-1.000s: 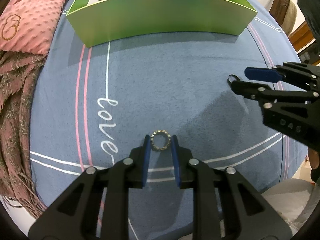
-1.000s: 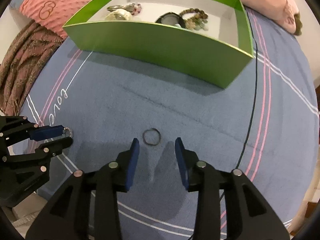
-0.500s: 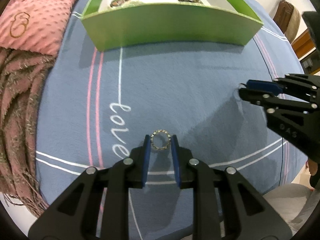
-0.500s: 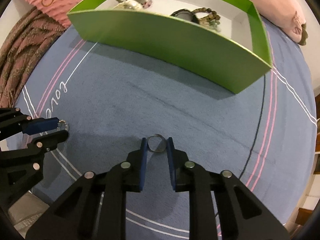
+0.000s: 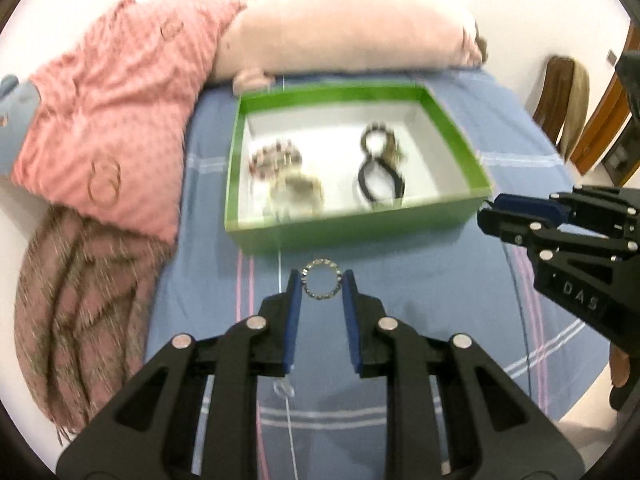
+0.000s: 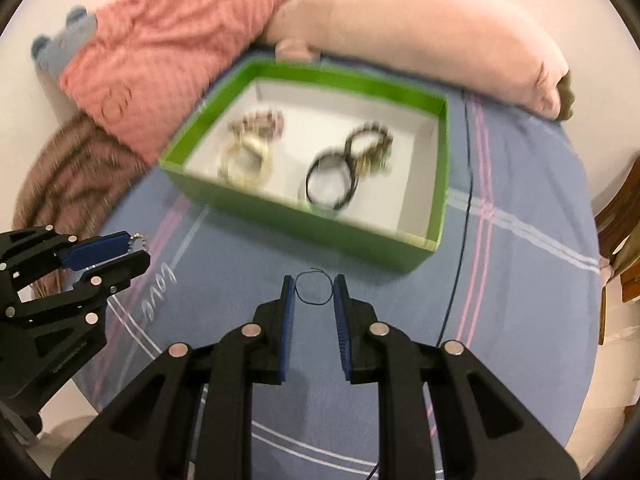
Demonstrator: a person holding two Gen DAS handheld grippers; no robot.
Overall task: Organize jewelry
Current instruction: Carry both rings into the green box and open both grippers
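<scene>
My left gripper (image 5: pixel 321 280) is shut on a silver beaded ring-shaped bracelet (image 5: pixel 321 297) and holds it above the blue bedspread, in front of the green box (image 5: pixel 348 230). My right gripper (image 6: pixel 314 289) is shut on a thin dark wire ring (image 6: pixel 314 302), also lifted, in front of the same box (image 6: pixel 280 220). The box holds several bracelets (image 5: pixel 380 176), beaded and black ones. Each gripper shows at the edge of the other's view, the right one (image 5: pixel 490 212) and the left one (image 6: pixel 138 250).
Pink pillows (image 5: pixel 100 120) and a brown fringed blanket (image 5: pixel 80 300) lie left of the box. A pale pink bolster (image 5: pixel 352 32) lies behind it. A wooden chair (image 5: pixel 560 96) stands beyond the bed's right edge. The bedspread (image 6: pixel 500 280) has pink and white stripes.
Both grippers have risen from the bedspread with their rings and tilted up towards the box. The right gripper closed on the wire ring about a second ago.
</scene>
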